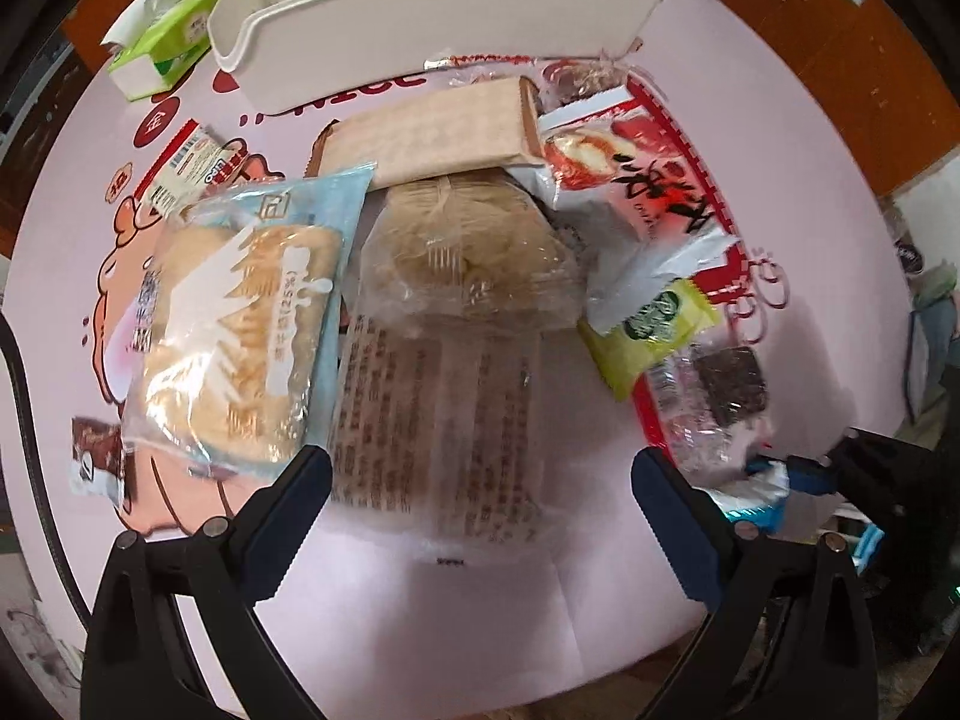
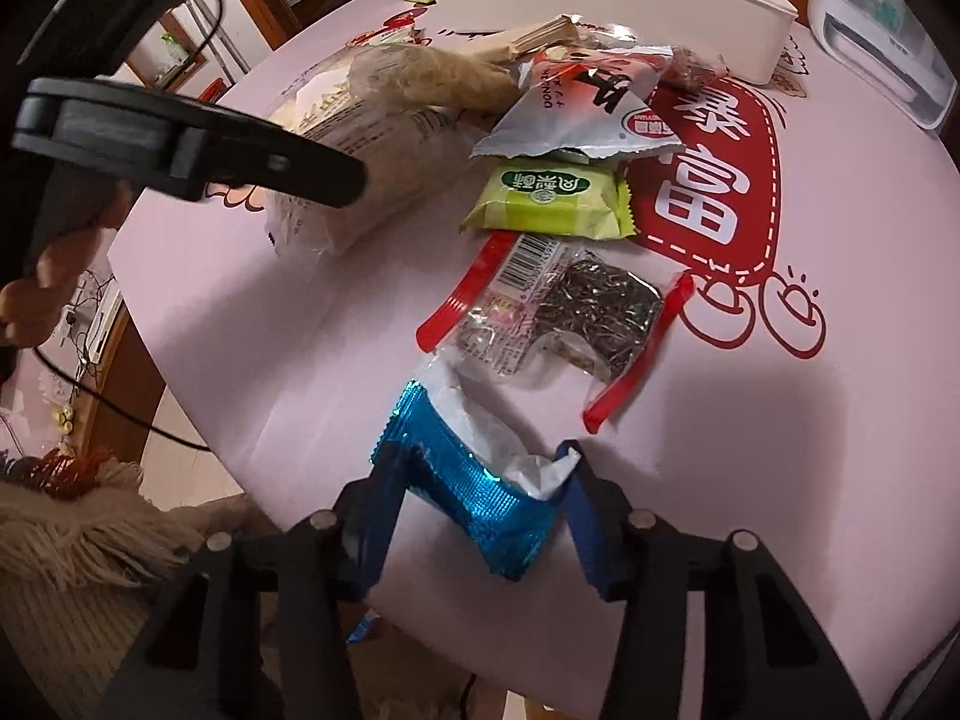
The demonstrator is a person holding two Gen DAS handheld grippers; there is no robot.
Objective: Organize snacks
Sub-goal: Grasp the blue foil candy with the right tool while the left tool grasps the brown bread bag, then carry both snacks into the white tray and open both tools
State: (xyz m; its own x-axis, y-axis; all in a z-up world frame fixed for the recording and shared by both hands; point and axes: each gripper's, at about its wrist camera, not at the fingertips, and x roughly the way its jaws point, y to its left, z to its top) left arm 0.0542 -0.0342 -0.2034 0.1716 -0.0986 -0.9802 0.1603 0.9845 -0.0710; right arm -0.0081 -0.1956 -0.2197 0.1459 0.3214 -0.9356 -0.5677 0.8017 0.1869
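Snack packets lie heaped on a pink tablecloth [image 1: 480, 600]. My left gripper [image 1: 480, 468] hangs open over a big clear packet with brown print [image 1: 432, 408], touching nothing. Left of it lies a light-blue bread packet [image 1: 240, 324]. Beyond are a brown packet [image 1: 432, 132] and a red-and-white packet [image 1: 648, 180]. My right gripper [image 2: 480, 468] is shut on a torn blue foil packet [image 2: 480, 504] near the table's front edge. A clear packet with a dark block and red edges [image 2: 576, 306] and a green packet [image 2: 552, 204] lie just past it.
A long white tray [image 1: 420, 6] stands at the far side of the table, a green tissue pack [image 1: 162, 36] to its left. A small brown packet [image 1: 96, 462] lies at the left edge. A white appliance [image 2: 882, 36] sits at the far right. The floor shows beyond the table's near edge.
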